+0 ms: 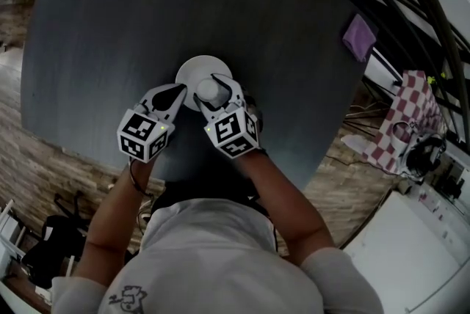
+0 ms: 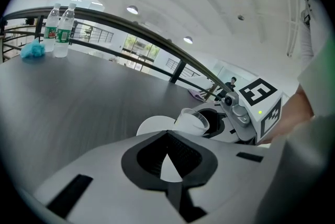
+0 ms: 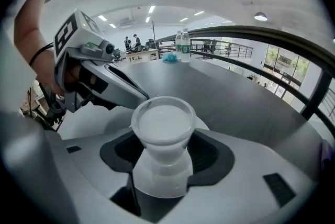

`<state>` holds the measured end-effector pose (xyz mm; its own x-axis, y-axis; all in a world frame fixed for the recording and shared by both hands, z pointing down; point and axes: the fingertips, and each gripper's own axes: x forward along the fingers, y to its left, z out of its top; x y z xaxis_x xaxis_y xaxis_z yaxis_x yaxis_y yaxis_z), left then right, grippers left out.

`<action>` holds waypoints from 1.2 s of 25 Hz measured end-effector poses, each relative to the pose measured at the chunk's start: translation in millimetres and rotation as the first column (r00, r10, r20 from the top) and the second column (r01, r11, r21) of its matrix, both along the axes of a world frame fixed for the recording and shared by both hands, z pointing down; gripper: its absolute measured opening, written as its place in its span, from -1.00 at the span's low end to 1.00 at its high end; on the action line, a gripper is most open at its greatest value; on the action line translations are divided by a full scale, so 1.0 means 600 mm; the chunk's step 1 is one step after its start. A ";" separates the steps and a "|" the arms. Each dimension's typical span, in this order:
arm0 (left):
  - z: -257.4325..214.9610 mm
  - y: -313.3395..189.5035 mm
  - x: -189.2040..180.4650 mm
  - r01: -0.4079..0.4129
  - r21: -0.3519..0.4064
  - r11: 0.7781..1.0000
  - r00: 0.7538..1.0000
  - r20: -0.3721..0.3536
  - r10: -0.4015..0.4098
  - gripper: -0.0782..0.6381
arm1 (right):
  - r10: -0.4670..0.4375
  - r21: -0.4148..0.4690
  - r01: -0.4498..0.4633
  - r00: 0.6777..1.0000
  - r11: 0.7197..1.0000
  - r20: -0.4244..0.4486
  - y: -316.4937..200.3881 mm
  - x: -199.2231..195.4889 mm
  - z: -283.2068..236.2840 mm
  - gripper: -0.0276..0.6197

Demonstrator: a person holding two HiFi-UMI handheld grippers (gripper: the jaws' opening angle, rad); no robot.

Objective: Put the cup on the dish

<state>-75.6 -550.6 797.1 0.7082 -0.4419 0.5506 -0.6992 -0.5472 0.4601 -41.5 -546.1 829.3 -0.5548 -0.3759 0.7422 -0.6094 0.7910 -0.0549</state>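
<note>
A small white cup (image 1: 208, 89) is gripped by my right gripper (image 1: 212, 92), which is shut on its lower body (image 3: 159, 165). The cup sits over the near edge of the white dish (image 1: 194, 70) on the round dark table (image 1: 110, 41). I cannot tell whether it touches the dish. In the left gripper view the cup (image 2: 191, 120) leans slightly beside the dish (image 2: 154, 125). My left gripper (image 1: 173, 94) is shut and empty, its tips at the dish's near left rim. Through its pads (image 2: 144, 157) a sliver of the dish shows.
Two water bottles (image 2: 60, 29) and a blue cloth (image 2: 34, 50) stand at the table's far edge. A purple cloth (image 1: 358, 36) lies near the right edge by the dark railing (image 1: 411, 4). A red checkered cloth (image 1: 402, 122) is off the table to the right.
</note>
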 end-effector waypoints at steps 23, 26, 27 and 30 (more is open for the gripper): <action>-0.033 0.035 -0.012 0.038 0.014 0.999 0.999 -0.007 -0.038 -0.79 | 0.025 -0.036 -0.025 1.000 0.999 0.016 0.030 0.007 -0.015 -0.05; -0.068 0.060 0.003 0.053 0.037 0.998 0.999 -0.005 -0.053 -0.79 | 0.031 -0.026 -0.030 0.999 0.999 0.025 0.056 0.027 -0.048 -0.05; -0.080 0.074 0.014 0.057 0.043 0.997 0.998 -0.003 -0.057 -0.79 | 0.033 -0.023 -0.033 0.999 0.999 0.028 0.069 0.040 -0.061 -0.05; -0.109 0.124 0.050 0.068 0.060 0.996 0.998 -0.003 -0.068 -0.79 | 0.048 -0.019 -0.047 0.998 0.999 0.042 0.119 0.079 -0.092 -0.05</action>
<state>-45.7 -476.1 731.4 0.6760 -0.5214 0.5207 -0.7352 -0.5253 0.4284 5.8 -474.9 774.3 -0.5675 -0.3893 0.7255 -0.6430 0.7599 -0.0951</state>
